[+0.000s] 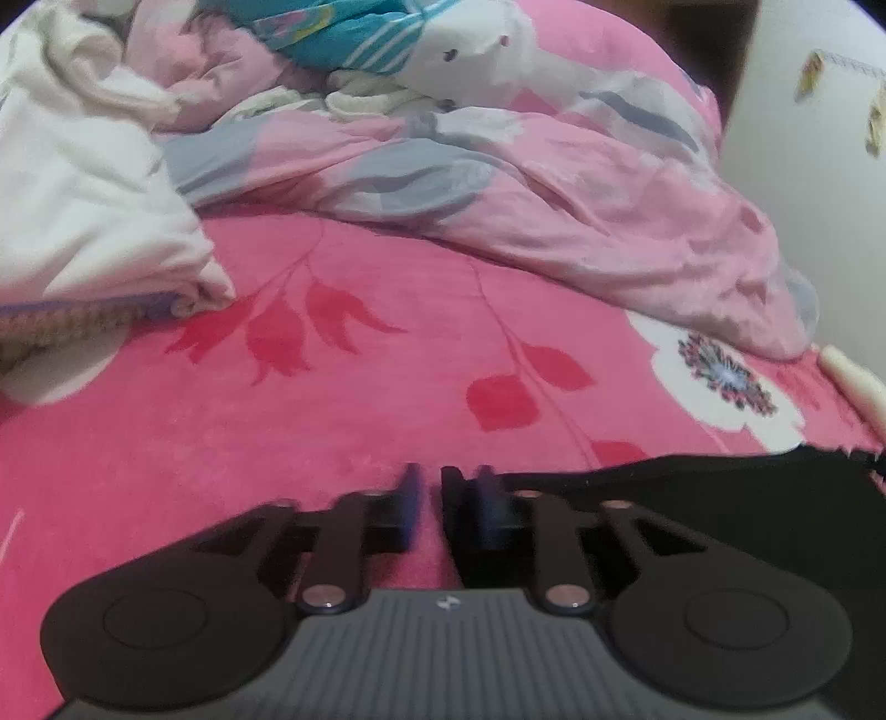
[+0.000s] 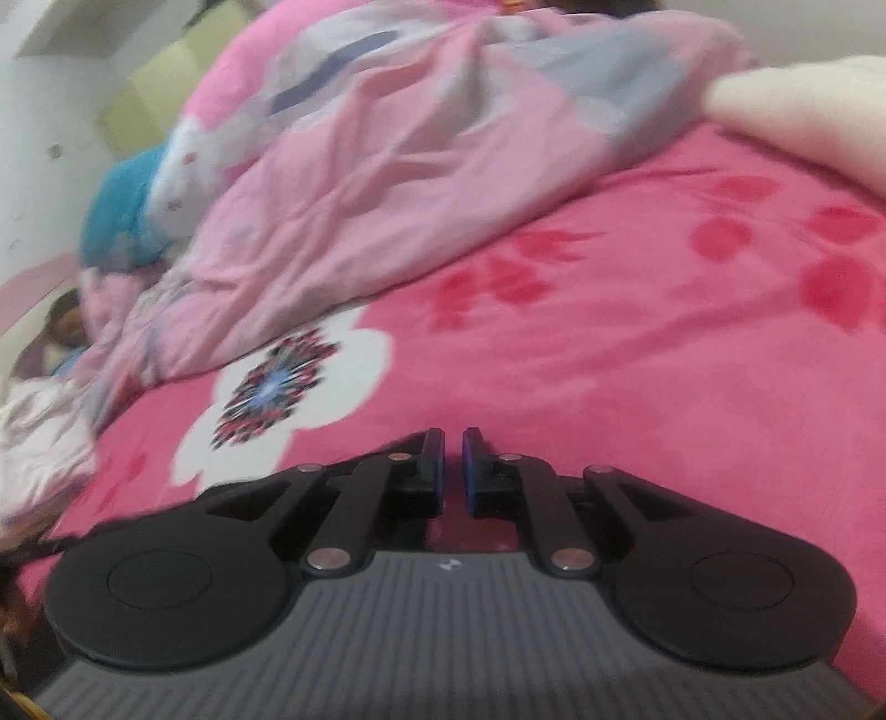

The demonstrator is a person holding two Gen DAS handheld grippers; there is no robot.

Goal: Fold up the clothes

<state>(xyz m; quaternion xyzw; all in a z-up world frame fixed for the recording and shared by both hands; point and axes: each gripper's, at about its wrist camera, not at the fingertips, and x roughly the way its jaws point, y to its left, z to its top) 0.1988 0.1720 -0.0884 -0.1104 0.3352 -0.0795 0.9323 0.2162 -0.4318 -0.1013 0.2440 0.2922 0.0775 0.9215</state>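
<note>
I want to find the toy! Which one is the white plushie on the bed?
Start at the bright pink flowered blanket covering the bed, then follow it back to the crumpled pale pink quilt. The white plush toy lies on top of that heap, beside teal striped cloth; it alone has small dark eyes.

Both views are soft with blur. In the left wrist view a black garment (image 1: 720,487) lies partly behind the left tool (image 1: 431,487) and runs off the right edge. The white cloth (image 1: 83,183) is cut by the left edge. In the right wrist view a dark shape (image 2: 66,324) at far left is too blurred to tell.
</note>
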